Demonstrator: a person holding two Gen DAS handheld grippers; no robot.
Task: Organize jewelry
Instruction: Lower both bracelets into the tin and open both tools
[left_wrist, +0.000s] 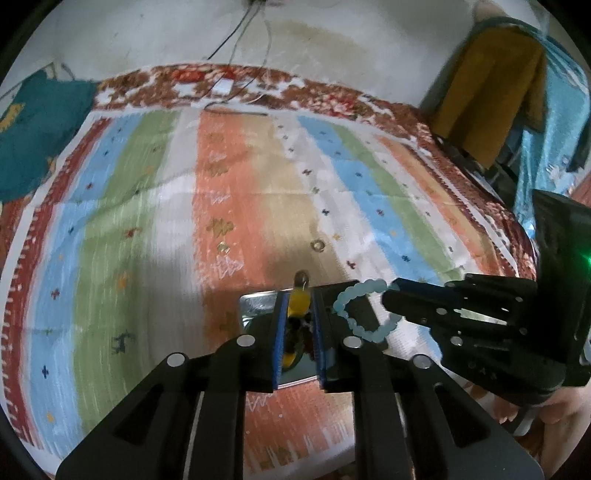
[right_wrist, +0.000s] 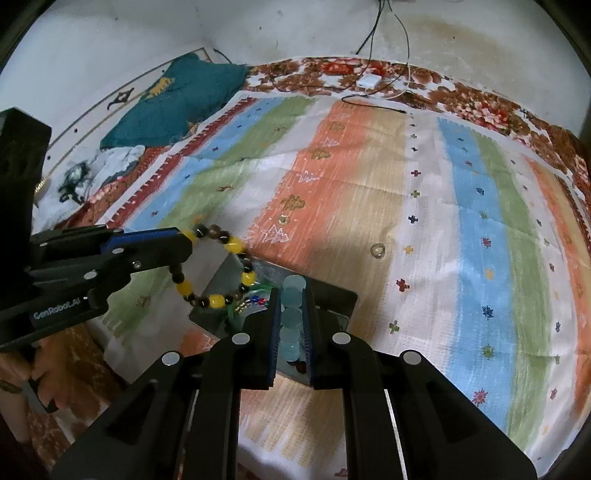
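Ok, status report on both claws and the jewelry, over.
Left claw shut on yellow-and-brown bead bracelet. Right claw shut on pale blue bead bracelet. Both over metal tray. Small ring loose on mat.

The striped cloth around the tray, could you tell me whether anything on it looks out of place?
Yes: a small ring lies loose on the striped cloth, apart from the metal tray that holds other jewelry. A second small piece sits farther off on the orange stripe. Both bracelets are in the grippers.
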